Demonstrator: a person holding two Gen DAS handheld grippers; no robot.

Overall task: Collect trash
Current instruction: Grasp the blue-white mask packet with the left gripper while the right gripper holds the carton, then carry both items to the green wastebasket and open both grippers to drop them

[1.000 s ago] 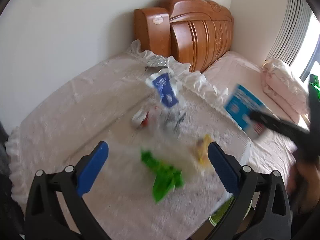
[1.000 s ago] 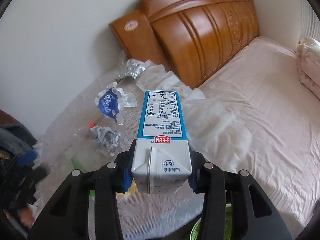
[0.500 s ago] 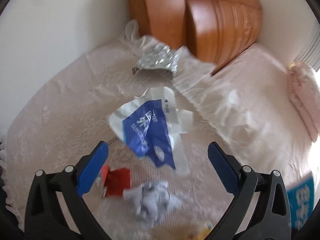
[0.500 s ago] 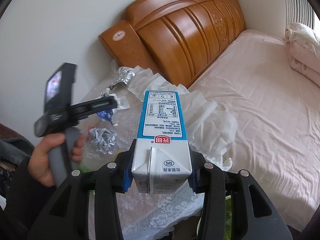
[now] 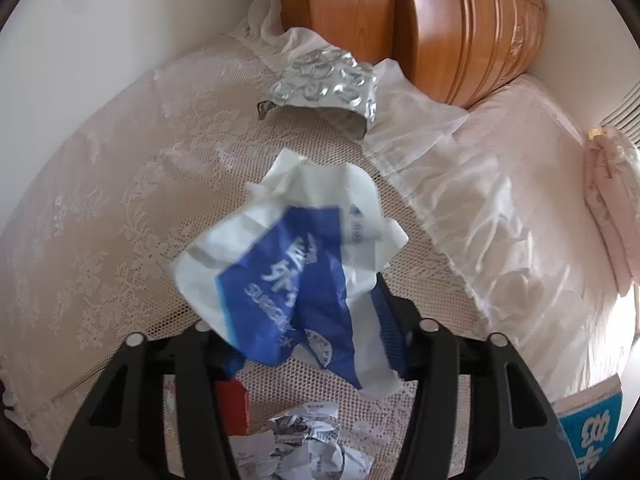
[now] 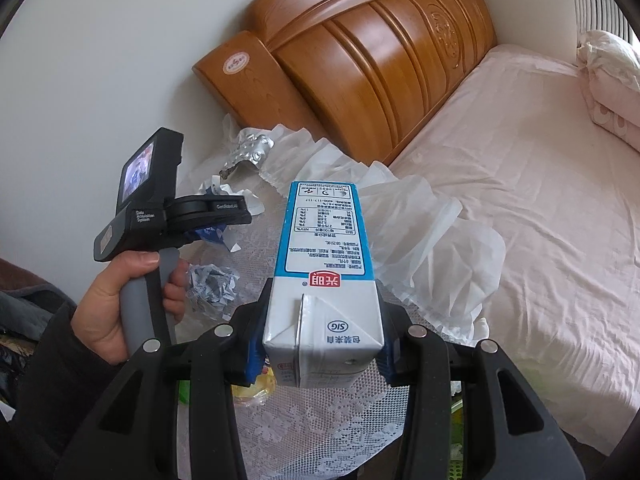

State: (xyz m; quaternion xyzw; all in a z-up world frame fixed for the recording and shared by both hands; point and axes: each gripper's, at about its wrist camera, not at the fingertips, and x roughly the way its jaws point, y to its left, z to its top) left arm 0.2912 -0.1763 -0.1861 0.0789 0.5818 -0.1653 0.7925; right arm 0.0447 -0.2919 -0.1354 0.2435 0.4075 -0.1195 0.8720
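Left wrist view: the left claw has just been closing – its jaws now pinch the crumpled blue-and-white wrapper over the lace-covered bench. Right wrist view: the right claw clamps the milk carton – above the bench.

A white wall stands at the far left, with a carved wooden headboard leaning against it. A bed with a pink sheet fills the right; folded pink bedding lies at its far right, in bright daylight
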